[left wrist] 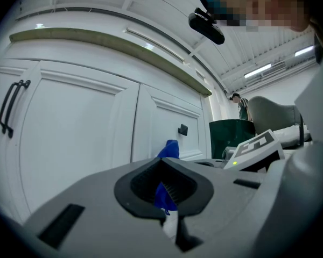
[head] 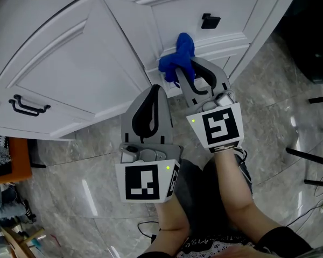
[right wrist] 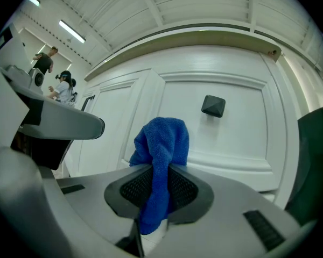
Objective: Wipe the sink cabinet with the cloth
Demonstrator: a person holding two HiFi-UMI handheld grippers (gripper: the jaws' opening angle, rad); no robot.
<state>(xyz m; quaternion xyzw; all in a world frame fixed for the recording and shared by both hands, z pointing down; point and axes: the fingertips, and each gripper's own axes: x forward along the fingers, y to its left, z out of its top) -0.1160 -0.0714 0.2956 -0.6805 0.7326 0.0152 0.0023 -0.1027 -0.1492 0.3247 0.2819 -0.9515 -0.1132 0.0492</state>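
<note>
Head view looks steeply down on the white sink cabinet (head: 70, 63), which fills the frame from nine round to one o'clock above a grey marble floor (head: 97, 181). The right gripper (head: 187, 71) reaches toward twelve o'clock, its jaws clamped on the blue cloth (head: 178, 55). The cloth's bunched top lies against or just off the right-hand door's lower rail, at seven o'clock of the small black knob (head: 210, 21); I cannot tell whether it touches. The left gripper (head: 156, 89) sits just beside the right one, at its eight o'clock, tips closed together on nothing and short of the cabinet face. A black bar handle (head: 28, 106) is at nine o'clock. To wipe well, I judge, press the cloth's loose head flat and sweep in overlapping strokes along the rails. Keep the hard jaw tips off the paint and work round the knob.
</note>
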